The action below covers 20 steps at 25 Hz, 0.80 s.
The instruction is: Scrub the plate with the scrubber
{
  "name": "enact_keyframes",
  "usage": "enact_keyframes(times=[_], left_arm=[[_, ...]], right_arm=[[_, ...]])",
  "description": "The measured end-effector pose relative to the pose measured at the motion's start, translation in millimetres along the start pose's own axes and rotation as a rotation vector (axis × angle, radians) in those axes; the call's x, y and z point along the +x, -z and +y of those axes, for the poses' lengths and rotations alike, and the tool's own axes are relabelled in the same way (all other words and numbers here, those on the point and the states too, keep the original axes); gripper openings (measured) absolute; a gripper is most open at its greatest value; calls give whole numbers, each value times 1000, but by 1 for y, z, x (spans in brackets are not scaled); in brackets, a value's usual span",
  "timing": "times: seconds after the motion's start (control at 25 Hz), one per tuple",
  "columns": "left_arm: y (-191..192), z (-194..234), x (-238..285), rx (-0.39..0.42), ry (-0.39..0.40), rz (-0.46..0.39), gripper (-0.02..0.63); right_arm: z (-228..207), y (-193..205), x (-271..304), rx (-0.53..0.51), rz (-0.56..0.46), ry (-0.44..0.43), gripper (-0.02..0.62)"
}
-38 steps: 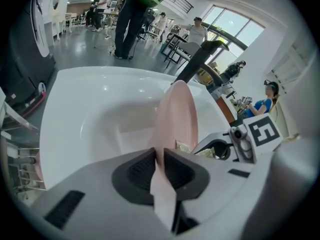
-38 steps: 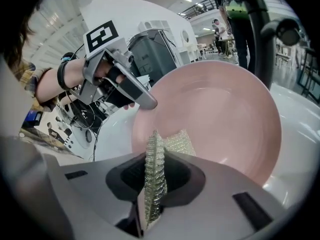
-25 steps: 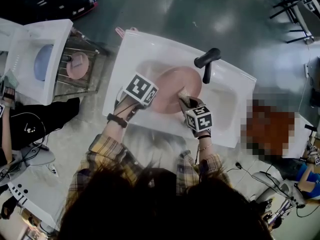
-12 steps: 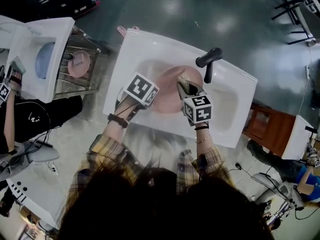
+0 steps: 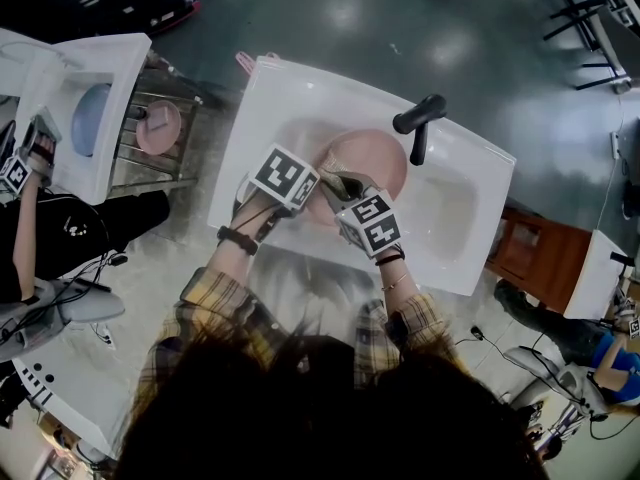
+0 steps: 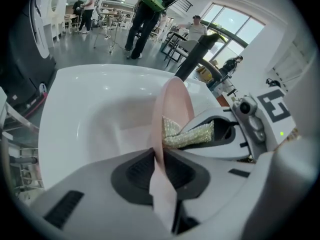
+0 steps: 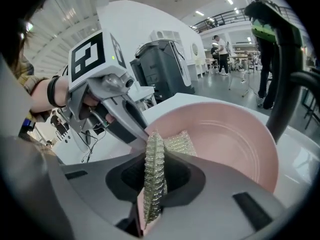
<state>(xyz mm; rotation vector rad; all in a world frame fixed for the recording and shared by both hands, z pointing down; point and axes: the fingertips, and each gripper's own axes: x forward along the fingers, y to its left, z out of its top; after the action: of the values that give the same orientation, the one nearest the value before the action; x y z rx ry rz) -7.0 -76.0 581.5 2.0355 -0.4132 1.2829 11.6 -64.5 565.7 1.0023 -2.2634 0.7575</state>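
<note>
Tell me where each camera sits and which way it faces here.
Head view: on the person's head, looking steeply down at the sink; hair, plaid sleeves, left gripper and right gripper show.
Left gripper view: on the left gripper, looking along its fingers, shut on the plate rim, toward the faucet.
Right gripper view: on the right gripper, looking along its fingers, shut on the scrubber, toward the left gripper.
Shared: both gripper views show plate and scrubber.

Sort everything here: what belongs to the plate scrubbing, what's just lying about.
In the job: pink plate in the left gripper; scrubber in the right gripper; sink.
Lying about: black faucet; blue plate; pink dish on the wire rack.
</note>
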Motion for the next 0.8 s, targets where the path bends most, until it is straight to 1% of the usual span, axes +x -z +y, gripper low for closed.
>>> enact_keyframes(times=[0.2,0.36,0.52,0.64,0.8], left_arm=[[2,-2,2,-8,11,1,55],[2,1,1,-13,12,2,55],[4,2,4,-17,14,2,55],[4,2,5,-17,17,2,55],[4,3,6,-10,19,5,55]], right_arm=[[10,19,1,44,35,-28,67],[26,36,5,50,87,-78,67],[34,59,7,78,148,-124,67],[33,77,5,79,185,-117,67],[19,94,-4,106,206,-77,67]])
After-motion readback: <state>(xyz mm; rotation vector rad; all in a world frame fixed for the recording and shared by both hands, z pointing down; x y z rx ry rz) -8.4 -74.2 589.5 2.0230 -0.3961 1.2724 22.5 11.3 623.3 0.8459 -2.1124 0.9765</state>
